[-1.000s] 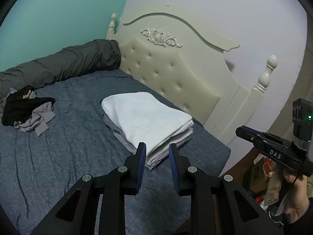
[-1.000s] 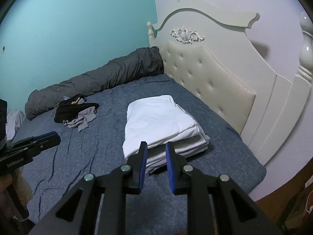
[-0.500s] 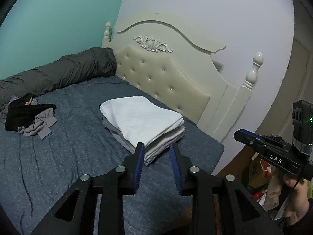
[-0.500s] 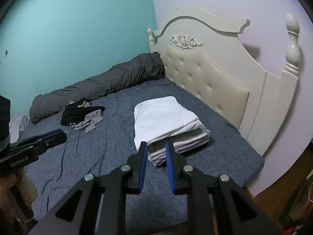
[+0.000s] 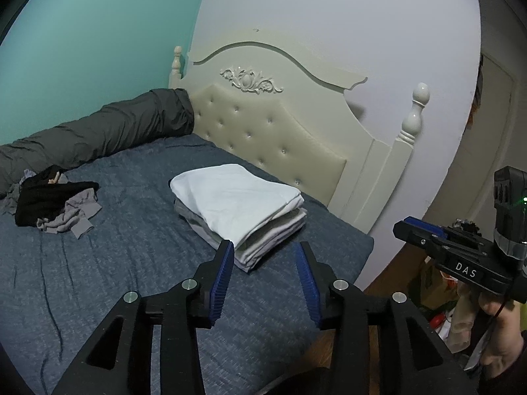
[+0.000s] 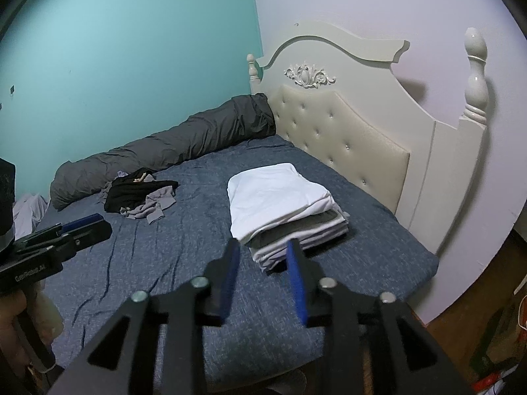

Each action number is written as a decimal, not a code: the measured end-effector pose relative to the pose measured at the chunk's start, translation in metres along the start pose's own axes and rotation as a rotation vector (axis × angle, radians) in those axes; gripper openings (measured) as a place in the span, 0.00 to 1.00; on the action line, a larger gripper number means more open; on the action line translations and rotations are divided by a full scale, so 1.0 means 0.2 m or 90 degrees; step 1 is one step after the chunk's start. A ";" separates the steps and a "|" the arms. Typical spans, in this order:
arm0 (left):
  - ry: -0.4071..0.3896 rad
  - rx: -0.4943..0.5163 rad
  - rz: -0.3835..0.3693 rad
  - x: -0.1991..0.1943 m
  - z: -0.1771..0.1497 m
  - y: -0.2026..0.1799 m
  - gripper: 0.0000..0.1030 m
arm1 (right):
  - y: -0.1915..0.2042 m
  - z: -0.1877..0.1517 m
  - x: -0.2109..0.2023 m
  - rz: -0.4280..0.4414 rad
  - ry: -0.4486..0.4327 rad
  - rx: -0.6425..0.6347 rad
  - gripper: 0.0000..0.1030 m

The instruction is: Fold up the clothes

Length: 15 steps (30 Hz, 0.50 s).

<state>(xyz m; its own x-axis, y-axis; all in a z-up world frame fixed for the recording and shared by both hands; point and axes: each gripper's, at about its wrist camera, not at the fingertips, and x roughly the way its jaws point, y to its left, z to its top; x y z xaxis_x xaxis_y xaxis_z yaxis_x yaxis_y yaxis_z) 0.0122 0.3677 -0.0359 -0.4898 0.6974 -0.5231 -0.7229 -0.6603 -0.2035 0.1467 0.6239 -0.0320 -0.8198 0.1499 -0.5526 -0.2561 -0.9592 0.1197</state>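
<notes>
A stack of folded clothes [image 5: 237,204], white on top and grey beneath, lies on the blue bed [image 5: 131,263] near the headboard; it also shows in the right wrist view [image 6: 280,204]. A loose heap of black and grey clothes [image 5: 52,204] lies to the far left by the bolster, also in the right wrist view [image 6: 141,197]. My left gripper [image 5: 265,263] is open and empty, held above the bed's near edge, short of the stack. My right gripper [image 6: 262,260] is open and empty, also short of the stack. Each gripper shows in the other's view [image 5: 454,256] [image 6: 59,240].
A long dark grey bolster [image 5: 98,131] lies along the teal wall. A cream tufted headboard [image 5: 273,131] with posts stands behind the stack. Bags and clutter [image 5: 438,296] sit on the wooden floor to the right of the bed. White cloth [image 6: 29,207] lies at the far left.
Both grippers have pulled back from the stack and away from the bed, so more of the room shows. Their jaws have opened wider.
</notes>
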 end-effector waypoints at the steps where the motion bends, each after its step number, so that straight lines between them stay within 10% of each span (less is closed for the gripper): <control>1: -0.001 0.000 0.001 -0.01 0.00 0.00 0.44 | 0.00 -0.01 -0.01 -0.001 -0.001 0.001 0.31; 15: -0.001 0.005 0.005 -0.09 -0.06 -0.01 0.61 | 0.04 -0.09 -0.10 -0.012 -0.010 0.009 0.48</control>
<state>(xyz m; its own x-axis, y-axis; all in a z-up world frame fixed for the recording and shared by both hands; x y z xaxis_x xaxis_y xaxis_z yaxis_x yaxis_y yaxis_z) 0.0276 0.3524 -0.0360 -0.4967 0.6924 -0.5234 -0.7226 -0.6639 -0.1926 0.1706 0.6086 -0.0356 -0.8226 0.1716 -0.5422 -0.2787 -0.9527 0.1213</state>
